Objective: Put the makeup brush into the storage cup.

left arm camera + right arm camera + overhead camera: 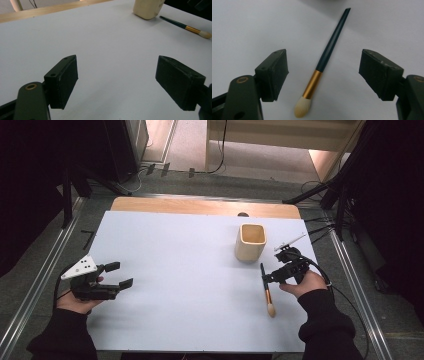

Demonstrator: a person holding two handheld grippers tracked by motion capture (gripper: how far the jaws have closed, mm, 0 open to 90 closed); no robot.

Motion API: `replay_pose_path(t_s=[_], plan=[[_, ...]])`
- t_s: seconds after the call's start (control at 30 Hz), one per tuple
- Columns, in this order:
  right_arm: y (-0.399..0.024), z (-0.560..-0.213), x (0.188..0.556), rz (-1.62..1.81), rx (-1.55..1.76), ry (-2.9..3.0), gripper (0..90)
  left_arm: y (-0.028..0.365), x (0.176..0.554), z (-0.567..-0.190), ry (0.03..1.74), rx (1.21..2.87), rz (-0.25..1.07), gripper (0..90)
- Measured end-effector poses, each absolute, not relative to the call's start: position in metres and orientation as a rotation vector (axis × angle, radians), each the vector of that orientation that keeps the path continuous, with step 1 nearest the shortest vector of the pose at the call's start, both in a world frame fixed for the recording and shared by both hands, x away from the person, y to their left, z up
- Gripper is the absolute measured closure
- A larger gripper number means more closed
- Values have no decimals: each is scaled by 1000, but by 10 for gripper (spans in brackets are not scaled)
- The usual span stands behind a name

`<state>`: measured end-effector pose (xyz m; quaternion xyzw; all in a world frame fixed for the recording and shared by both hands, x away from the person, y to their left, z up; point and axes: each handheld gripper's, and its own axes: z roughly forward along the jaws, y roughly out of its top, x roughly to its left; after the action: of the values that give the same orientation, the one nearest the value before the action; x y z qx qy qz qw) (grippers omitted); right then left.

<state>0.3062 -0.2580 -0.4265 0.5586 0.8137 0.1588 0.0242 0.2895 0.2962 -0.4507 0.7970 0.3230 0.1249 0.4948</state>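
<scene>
My right gripper (323, 72), jaws apart, straddles the brush (325, 58) w/o touching; next: drop & clamp handle, prob. for the cup (250, 241); left gripper (119, 275) idle, jaws apart.

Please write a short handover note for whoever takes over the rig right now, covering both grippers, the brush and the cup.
Right gripper: open, fingers either side of the makeup brush, not closed on it.
Left gripper: open, idle over the white table at its left side, holding nothing.
Brush: lies flat on the table, bristles toward the person, handle tip pointing toward the cup.
Cup: upright at the far right of the table, looks empty from above.
Done: right gripper lined up over the brush.
Left: close on the handle and lift; probably the brush goes into the cup.
</scene>
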Motion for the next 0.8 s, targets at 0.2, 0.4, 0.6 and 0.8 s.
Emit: replay_pose_path(t_s=[0.2,0.4,0.6,0.8], plan=[[-254,-432,311,457,1768,2496,251,297,290,-451,782,1930,303,187],[-249,-440,313,442,1776,2503,251,297,290,-450,783,1927,303,187],[-246,-449,313,412,1784,2499,249,297,290,-450,782,1925,302,187],[-246,-456,313,392,1794,2493,247,297,290,-450,778,1932,304,188]])
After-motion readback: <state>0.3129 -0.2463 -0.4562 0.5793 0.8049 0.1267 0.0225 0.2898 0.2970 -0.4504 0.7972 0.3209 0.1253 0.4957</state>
